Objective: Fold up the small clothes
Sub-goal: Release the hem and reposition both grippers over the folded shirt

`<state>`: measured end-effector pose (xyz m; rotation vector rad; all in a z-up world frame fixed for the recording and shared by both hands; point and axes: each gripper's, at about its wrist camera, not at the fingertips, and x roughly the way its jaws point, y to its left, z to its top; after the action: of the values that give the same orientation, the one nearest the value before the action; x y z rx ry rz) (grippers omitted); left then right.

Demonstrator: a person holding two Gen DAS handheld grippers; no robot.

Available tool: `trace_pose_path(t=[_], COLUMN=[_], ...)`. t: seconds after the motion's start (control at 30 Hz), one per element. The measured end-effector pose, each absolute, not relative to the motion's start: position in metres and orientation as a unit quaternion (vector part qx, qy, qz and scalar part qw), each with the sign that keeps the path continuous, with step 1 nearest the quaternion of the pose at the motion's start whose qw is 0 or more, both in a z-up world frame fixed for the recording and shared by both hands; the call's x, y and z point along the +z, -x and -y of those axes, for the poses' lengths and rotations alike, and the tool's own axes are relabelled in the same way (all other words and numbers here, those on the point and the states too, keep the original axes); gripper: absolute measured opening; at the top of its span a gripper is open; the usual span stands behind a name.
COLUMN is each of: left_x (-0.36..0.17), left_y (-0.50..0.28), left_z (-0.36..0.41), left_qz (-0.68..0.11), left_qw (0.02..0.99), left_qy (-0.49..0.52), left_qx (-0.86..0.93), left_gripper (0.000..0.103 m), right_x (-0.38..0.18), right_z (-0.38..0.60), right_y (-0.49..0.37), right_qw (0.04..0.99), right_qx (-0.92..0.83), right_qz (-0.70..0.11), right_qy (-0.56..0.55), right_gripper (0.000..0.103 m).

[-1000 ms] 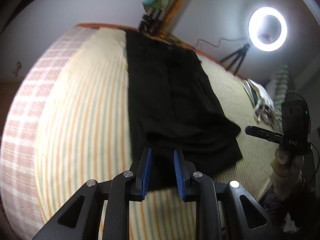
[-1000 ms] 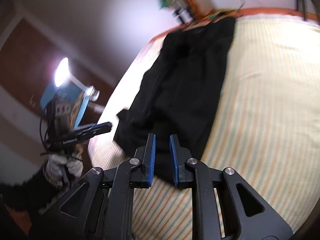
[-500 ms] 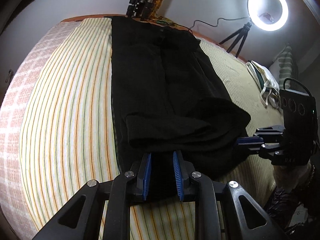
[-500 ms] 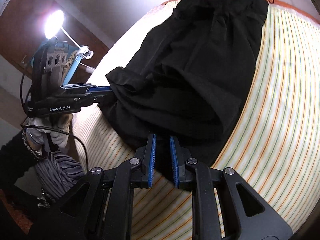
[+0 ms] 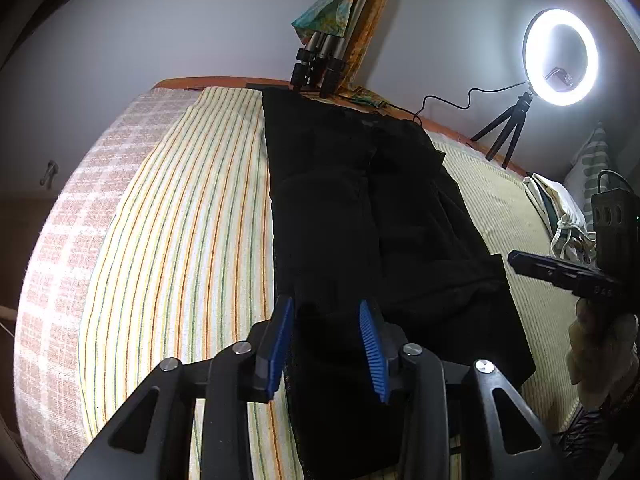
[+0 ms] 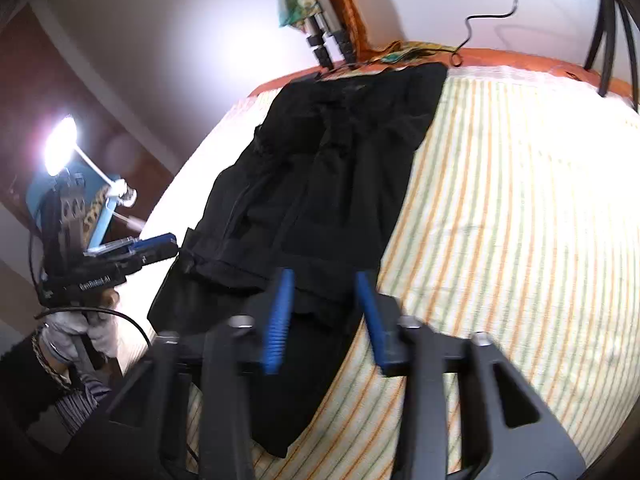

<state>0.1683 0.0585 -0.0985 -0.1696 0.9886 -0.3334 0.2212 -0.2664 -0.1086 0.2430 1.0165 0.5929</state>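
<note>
Nearest the lens, the left gripper (image 5: 327, 338) stands with jaws parted over the near hem of the black garment (image 5: 372, 216), pads clear of the cloth, nothing pinched. Over on the other side, the right gripper (image 6: 324, 312) is released the same way at its own corner. Both sets of jaws have just been opening; half a second ago they were nearly closed with the hem bunched ahead of them, and now the cloth lies flatter. Looks like a release after a fold, so the smart play is lifting both tools straight off without snagging the hem. Farther out, the garment runs lengthwise up the striped bedsheet (image 5: 180, 220) toward the tripod legs (image 5: 318, 68) and ring light (image 5: 560, 56).
</note>
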Motion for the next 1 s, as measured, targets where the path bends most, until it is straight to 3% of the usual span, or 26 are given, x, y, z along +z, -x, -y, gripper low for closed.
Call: trace_pose_path(t=[0.17, 0.27, 0.33, 0.5, 0.67, 0.87, 0.93, 1.0], left_x=[-0.109, -0.113, -0.114, -0.115, -0.091, -0.091, -0.096, -0.102], left_y=[-0.174, -0.180, -0.182, -0.190, -0.175, -0.151, -0.148, -0.148], left_z=[-0.049, -0.046, -0.044, -0.050, -0.052, -0.030, -0.019, -0.007], left_qz=[-0.479, -0.481, -0.471, -0.463, -0.438, -0.449, -0.456, -0.463], left_qw=[0.862, 0.862, 0.871, 0.880, 0.889, 0.873, 0.867, 0.863], left_qy=[0.059, 0.053, 0.030, 0.016, 0.026, 0.016, -0.002, -0.020], left_qx=[-0.153, -0.152, -0.138, -0.105, -0.132, -0.190, -0.199, -0.202], left_gripper=[0.032, 0.017, 0.014, 0.017, 0.030, 0.031, 0.031, 0.031], right_x=[-0.113, -0.121, -0.126, -0.124, -0.109, -0.109, -0.114, -0.122], right_z=[0.261, 0.251, 0.247, 0.246, 0.265, 0.256, 0.243, 0.234], right_y=[-0.223, -0.222, -0.221, -0.215, -0.195, -0.153, -0.144, -0.137], right_qw=[0.816, 0.811, 0.808, 0.823, 0.820, 0.808, 0.805, 0.795], right_qx=[0.280, 0.280, 0.275, 0.243, 0.263, 0.307, 0.310, 0.312], right_qz=[-0.492, -0.505, -0.513, -0.512, -0.501, -0.499, -0.504, -0.520], right_qy=[-0.112, -0.094, -0.084, -0.046, -0.085, -0.069, -0.032, 0.003], right_gripper=[0.042, 0.042, 0.042, 0.040, 0.040, 0.040, 0.034, 0.018])
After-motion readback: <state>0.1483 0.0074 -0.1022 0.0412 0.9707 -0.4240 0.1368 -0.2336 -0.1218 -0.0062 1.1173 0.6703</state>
